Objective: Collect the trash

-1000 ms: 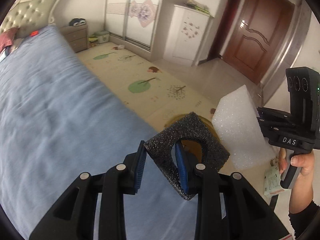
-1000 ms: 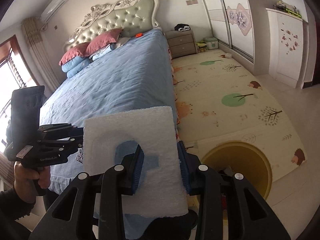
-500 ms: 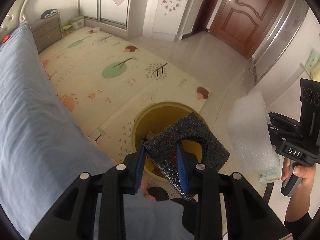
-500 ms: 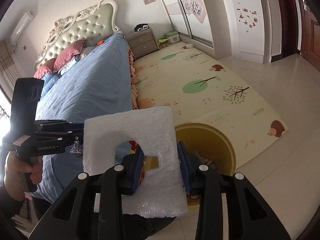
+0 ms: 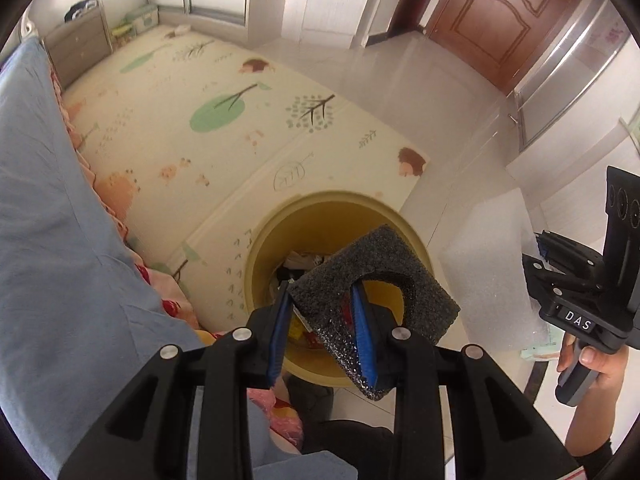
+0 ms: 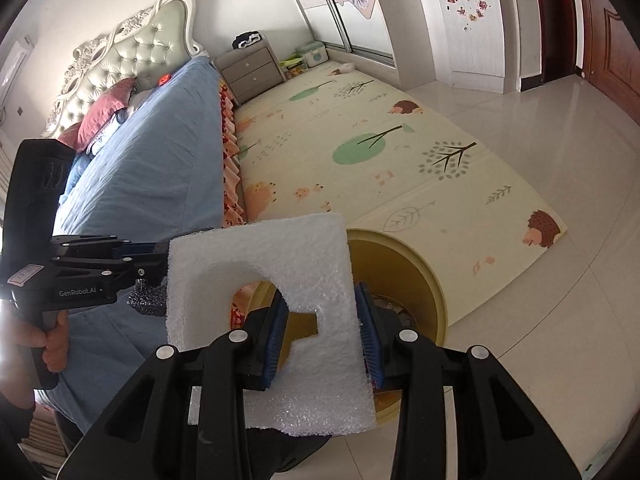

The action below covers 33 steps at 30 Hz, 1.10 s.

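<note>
My left gripper [image 5: 320, 320] is shut on a black foam piece [image 5: 384, 264] with a hole in it. One pad reaches through the hole and the other sits on the outer edge. The foam hangs over the open yellow bin [image 5: 332, 200], which has trash at its bottom. My right gripper [image 6: 322, 332] is shut on a white foam piece [image 6: 280, 248] with a cut-out, gripping the strip between the cut-out and the edge. It hovers at the near rim of the yellow bin [image 6: 400, 272]. The white foam [image 5: 488, 272] sits right of the bin in the left wrist view.
A bed with a blue cover [image 5: 48, 240] runs along the left, close to the bin. A patterned play mat [image 6: 360, 152] lies beyond the bin, with tiled floor [image 6: 560, 128] to the right. A nightstand [image 6: 248, 68] and a brown door [image 5: 500, 20] stand far off.
Both grippers have swung away from over the bed and tipped downward. They now hold their foam pieces above the yellow bin, which fills more of both views.
</note>
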### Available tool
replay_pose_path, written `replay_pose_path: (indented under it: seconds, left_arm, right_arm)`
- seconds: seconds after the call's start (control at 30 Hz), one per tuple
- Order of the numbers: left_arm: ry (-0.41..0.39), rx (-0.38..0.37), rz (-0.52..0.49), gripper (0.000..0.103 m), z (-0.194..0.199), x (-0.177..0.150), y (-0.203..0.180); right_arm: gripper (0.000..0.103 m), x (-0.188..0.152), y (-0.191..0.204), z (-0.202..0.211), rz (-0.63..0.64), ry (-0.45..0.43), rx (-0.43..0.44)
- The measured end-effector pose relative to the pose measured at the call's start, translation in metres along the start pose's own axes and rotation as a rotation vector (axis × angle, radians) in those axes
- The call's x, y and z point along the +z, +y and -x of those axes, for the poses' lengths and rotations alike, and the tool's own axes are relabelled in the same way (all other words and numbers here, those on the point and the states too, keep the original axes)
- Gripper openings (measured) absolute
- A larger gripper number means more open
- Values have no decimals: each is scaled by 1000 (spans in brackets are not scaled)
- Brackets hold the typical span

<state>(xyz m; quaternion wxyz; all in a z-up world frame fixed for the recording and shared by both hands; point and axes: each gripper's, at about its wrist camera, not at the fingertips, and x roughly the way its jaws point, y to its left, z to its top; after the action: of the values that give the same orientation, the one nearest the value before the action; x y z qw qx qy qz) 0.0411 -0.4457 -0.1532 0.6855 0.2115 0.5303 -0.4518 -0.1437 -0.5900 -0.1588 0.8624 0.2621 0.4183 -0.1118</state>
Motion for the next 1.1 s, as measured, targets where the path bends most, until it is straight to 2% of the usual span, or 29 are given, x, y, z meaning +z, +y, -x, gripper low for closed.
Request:
replay_pose_path:
  seconds: [0.17, 0.2, 0.23, 0.27, 0.3, 0.33, 0.47, 0.77, 1.1]
  left_arm:
    - [21, -12, 0, 31, -10, 2, -1]
    - [29, -12, 2, 31, -12, 2, -1]
    - [36, -11, 8, 36, -15, 3, 0]
    - [41, -11, 20, 45, -18, 3, 2]
    - [47, -16, 40, 71, -22, 4, 6]
    - [50, -21, 63, 87, -24, 5, 10]
    - [45, -40, 115, 88, -23, 6, 20]
    - [53, 33, -12, 88, -30, 2, -3]
    - [59, 35, -17, 88, -30, 3, -4]
  right_arm:
    - [35, 6, -6, -13, 1, 20, -14]
    - [39, 7, -7, -14, 0, 19, -21]
    - [46, 8, -8, -15, -1, 17, -26]
    - [68, 9, -10, -16, -4, 15, -39]
    - [80, 8, -9, -17, -6, 10, -60]
    - [80, 8, -8, -17, 2, 5, -71]
    - [80, 7, -14, -22, 7, 24, -71]
    - [80, -2, -19, -28, -44, 60, -17]
    - [80, -9, -11, -30, -33, 86, -40]
